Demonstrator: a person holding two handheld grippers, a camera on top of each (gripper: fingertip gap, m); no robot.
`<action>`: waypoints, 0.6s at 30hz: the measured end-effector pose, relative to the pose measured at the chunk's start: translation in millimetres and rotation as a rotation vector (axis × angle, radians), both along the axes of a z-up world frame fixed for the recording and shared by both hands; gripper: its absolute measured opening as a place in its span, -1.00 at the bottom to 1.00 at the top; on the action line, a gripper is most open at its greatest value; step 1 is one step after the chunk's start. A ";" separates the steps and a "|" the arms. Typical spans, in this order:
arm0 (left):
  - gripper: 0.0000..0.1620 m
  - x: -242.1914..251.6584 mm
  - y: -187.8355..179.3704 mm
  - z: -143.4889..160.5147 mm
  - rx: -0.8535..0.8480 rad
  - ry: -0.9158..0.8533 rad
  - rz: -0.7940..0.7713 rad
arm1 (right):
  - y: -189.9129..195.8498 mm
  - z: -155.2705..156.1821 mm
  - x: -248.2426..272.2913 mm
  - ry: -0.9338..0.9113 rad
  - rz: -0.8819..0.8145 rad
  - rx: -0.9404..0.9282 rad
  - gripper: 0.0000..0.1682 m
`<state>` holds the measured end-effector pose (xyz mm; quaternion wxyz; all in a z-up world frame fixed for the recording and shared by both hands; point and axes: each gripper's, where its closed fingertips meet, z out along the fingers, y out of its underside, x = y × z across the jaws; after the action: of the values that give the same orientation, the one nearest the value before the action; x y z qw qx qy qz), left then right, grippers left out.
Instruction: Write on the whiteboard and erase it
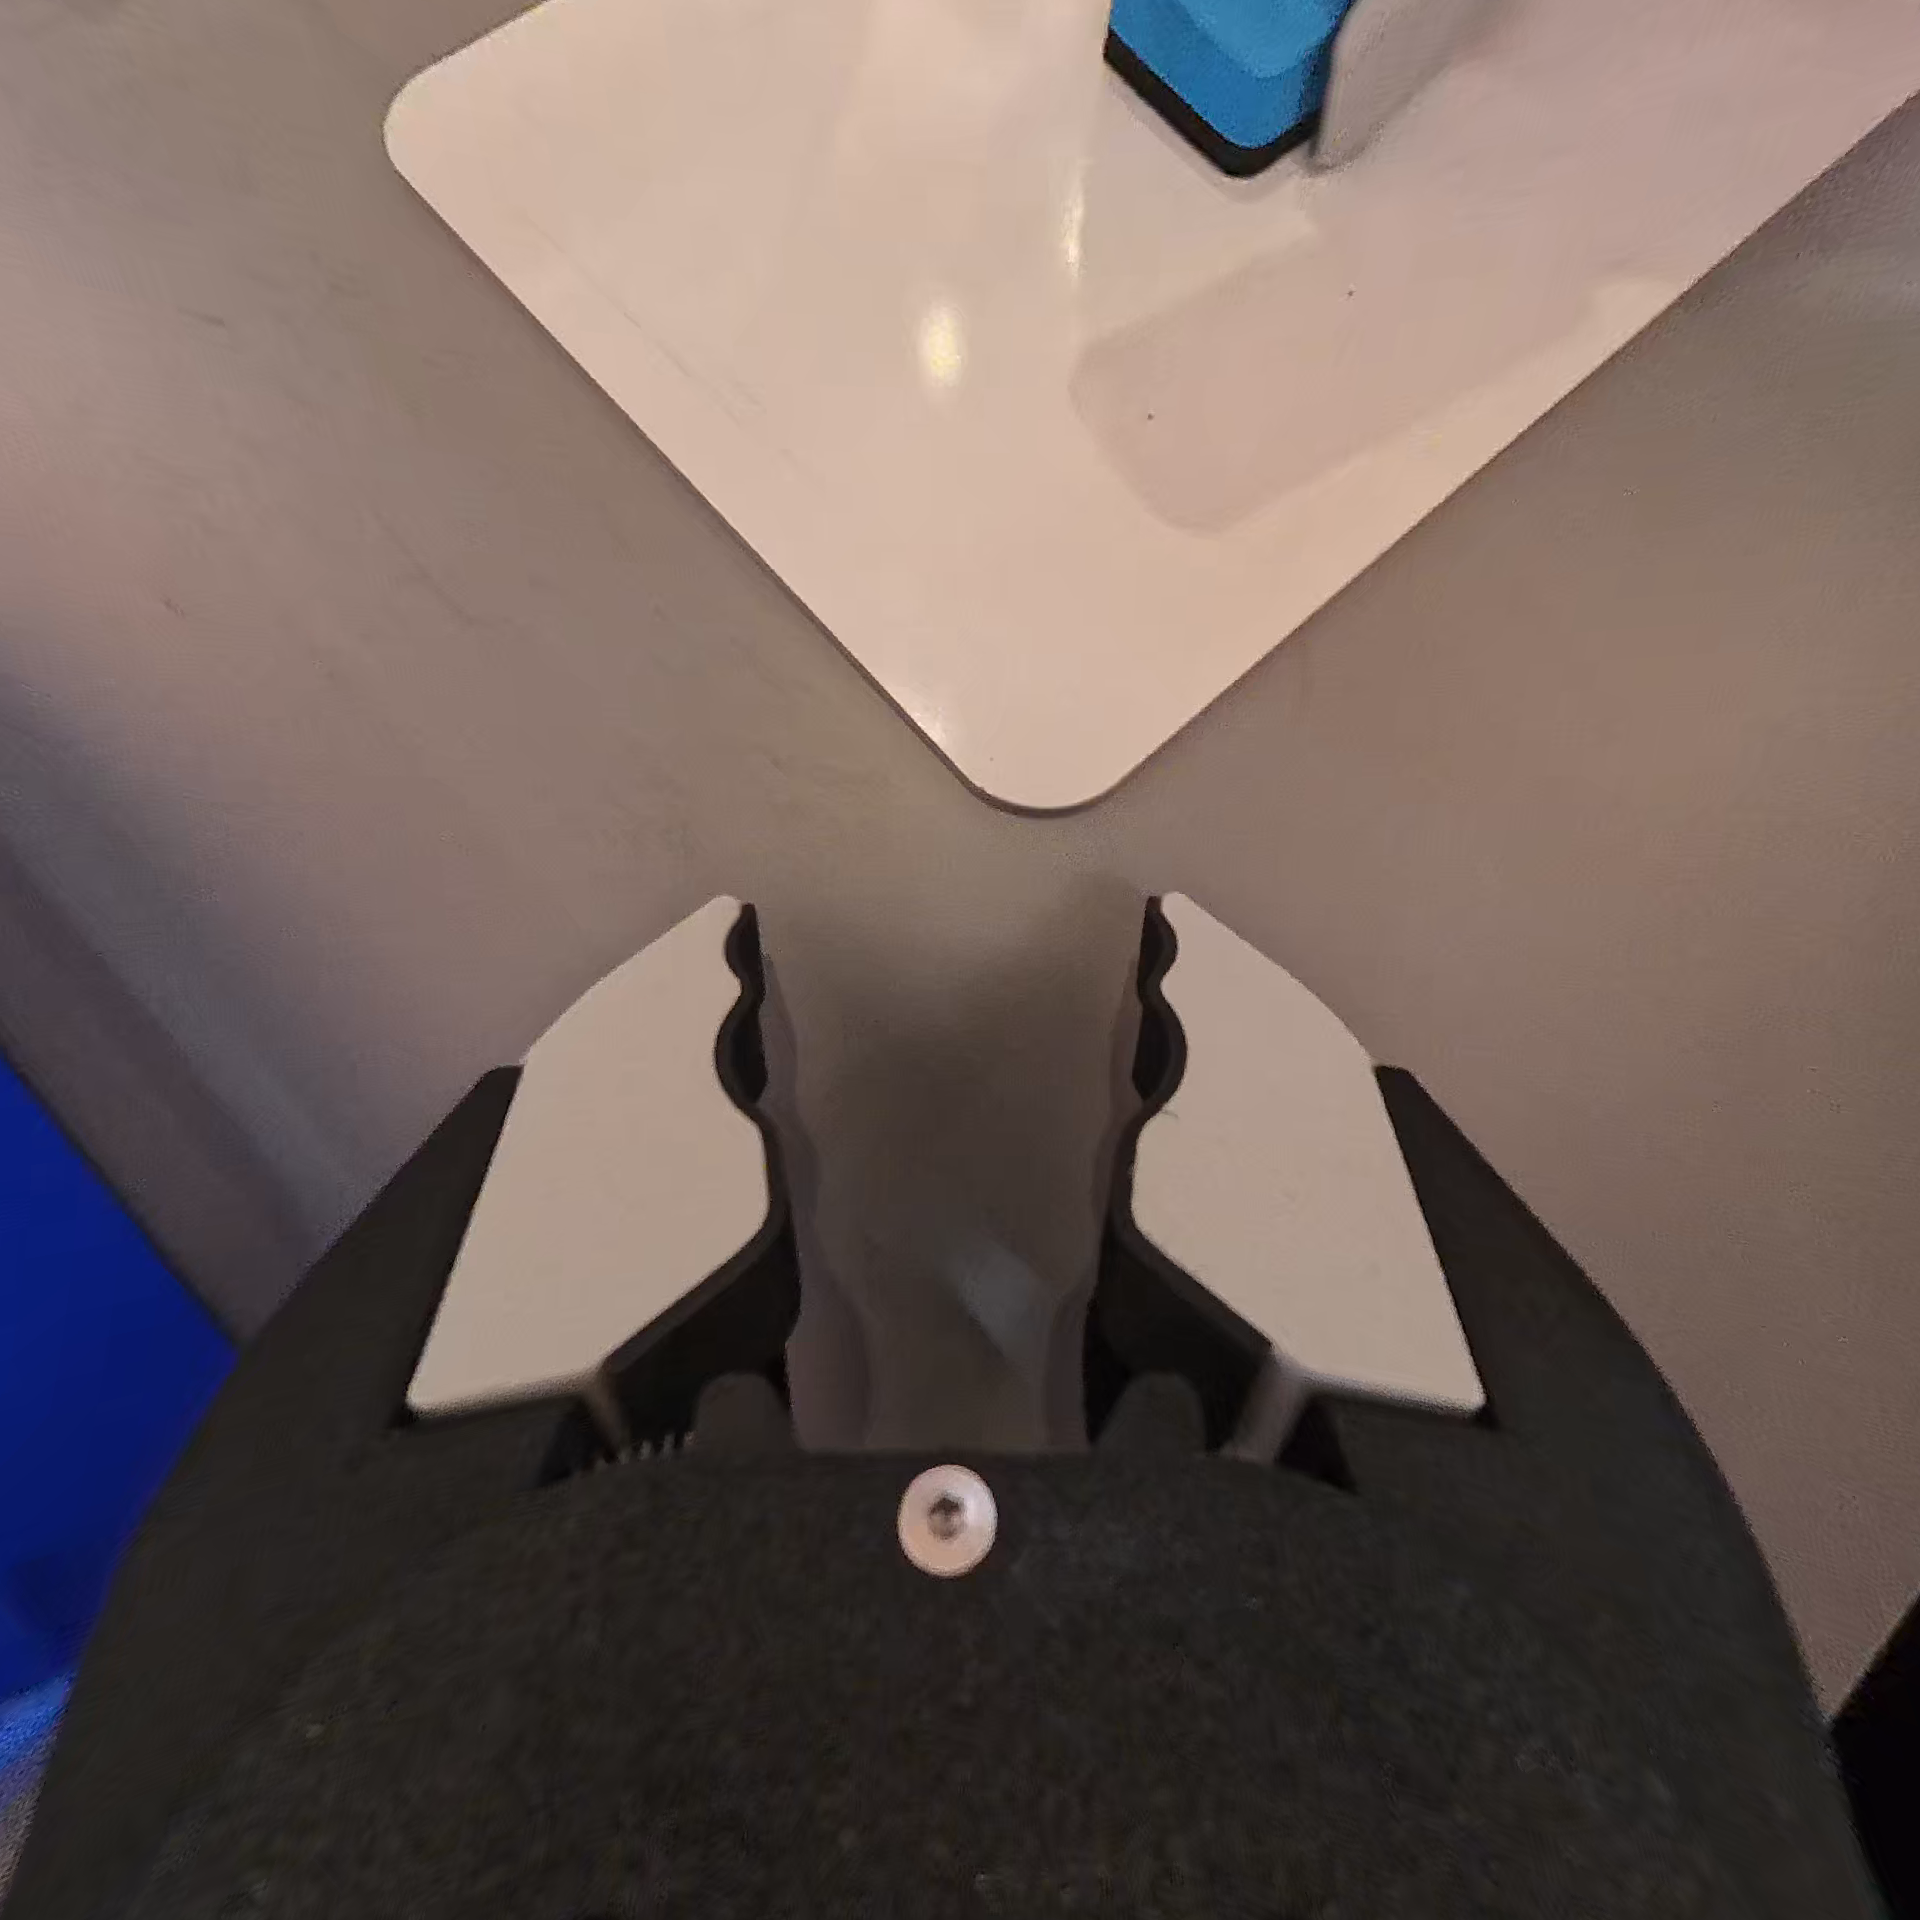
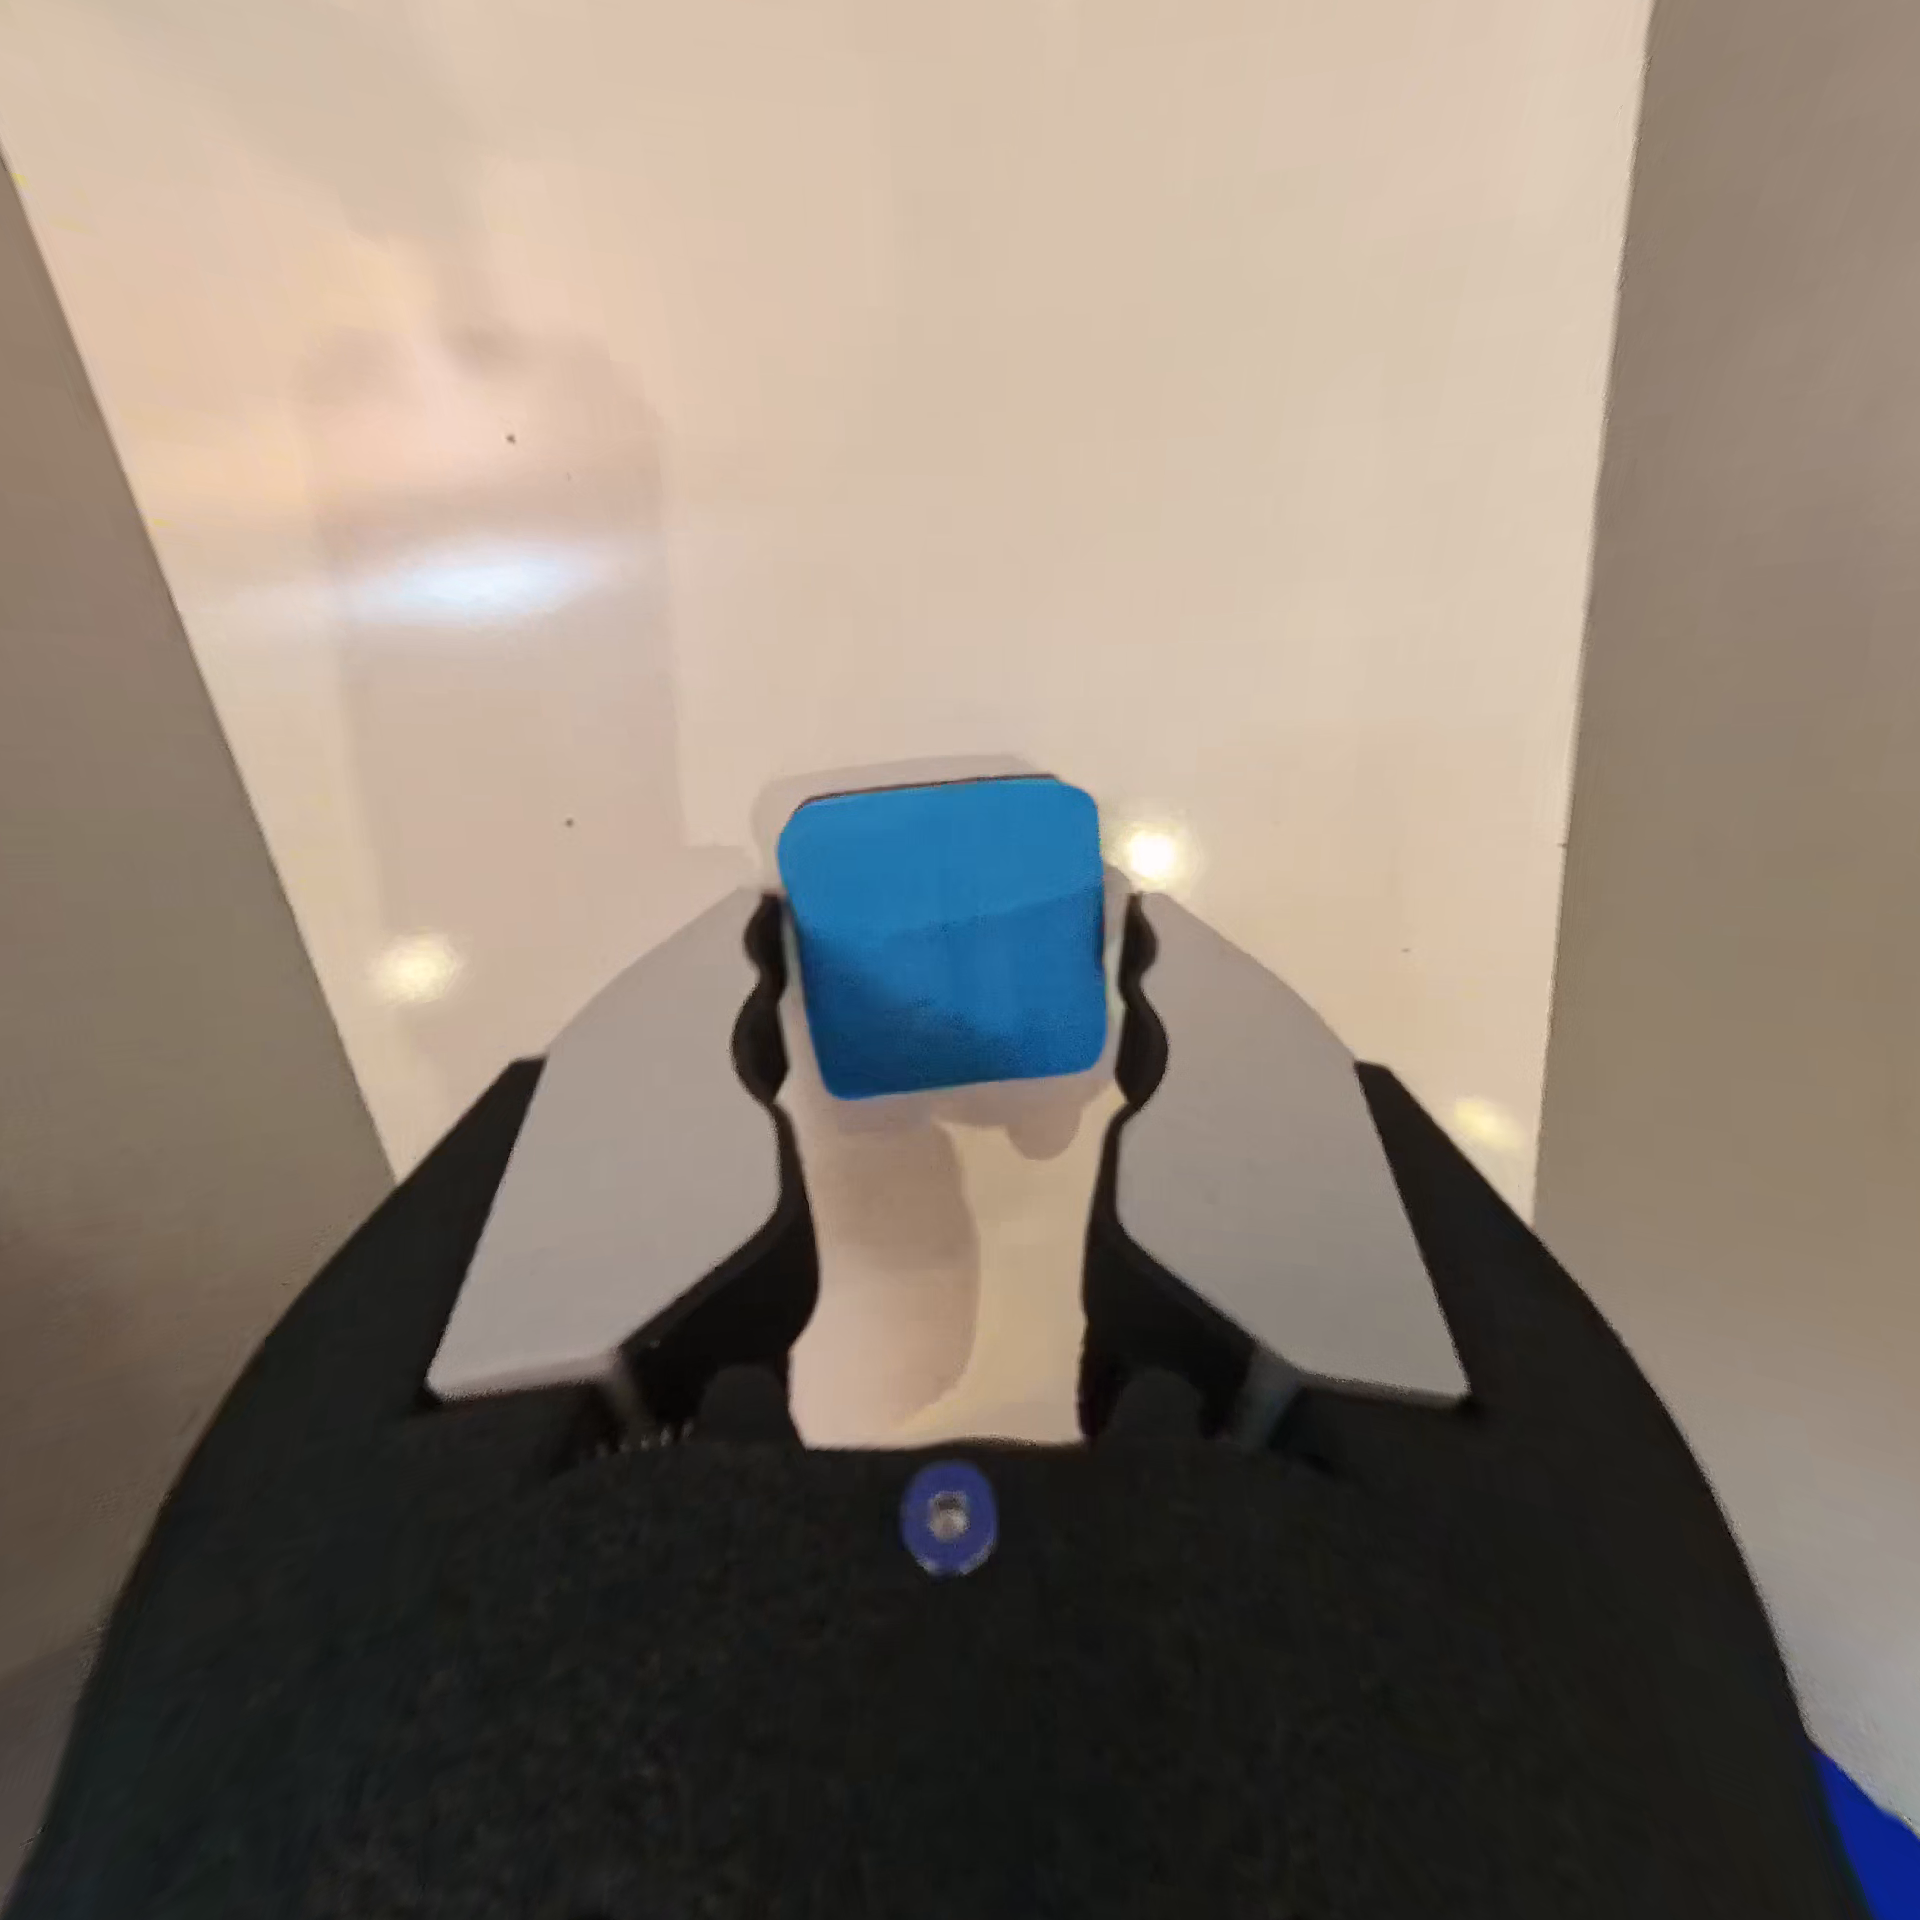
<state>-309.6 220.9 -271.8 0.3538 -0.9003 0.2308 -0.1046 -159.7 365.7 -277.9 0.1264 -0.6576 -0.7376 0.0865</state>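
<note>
Right wrist view: right gripper [image 2: 943, 940] clamped on blue eraser [image 2: 940, 940].
Eraser sits between both fingertips, over the whiteboard [image 2: 935, 416]; contact with the board cannot be told. Left gripper [image 1: 951, 925] parted, holding nothing, above grey table [image 1: 312, 623]; whiteboard corner at 12 o'clock, eraser at 1 o'clock.

The left wrist view looks steeply down past its own fingers onto the grey table [image 1: 312, 623], with the whiteboard [image 1: 831, 416] turned corner-on in the upper middle. The right wrist view sits closer, over the whiteboard [image 2: 1039, 416]. Both share the board and the blue eraser [image 1: 1216, 62], which lies at centre in the right view [image 2: 940, 940].
</note>
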 end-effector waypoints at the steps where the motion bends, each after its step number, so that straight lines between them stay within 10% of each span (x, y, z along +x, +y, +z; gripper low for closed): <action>1: -0.15 1.4 -2.2 -0.8 -0.002 0.000 -0.006 | -2.9 -1.2 -2.6 -0.005 0.007 -0.023 -0.35; 5: -0.14 3.0 -6.2 -2.6 0.011 0.058 -0.030 | 6.9 34.4 1.8 -0.004 0.015 0.082 -0.35; 13: -0.14 2.0 -10.2 -10.7 -0.001 0.074 -0.037 | 85.1 256.0 145.2 0.295 -0.436 0.403 -0.35; 18: -0.14 2.5 -8.9 -8.2 0.007 0.065 -0.029 | 140.3 244.8 269.6 0.331 -0.902 0.346 -0.35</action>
<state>-307.0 212.0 -280.0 0.3479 -0.8984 0.2557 -0.0798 109.9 505.9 -33.1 0.3736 -0.8574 -0.3540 0.0029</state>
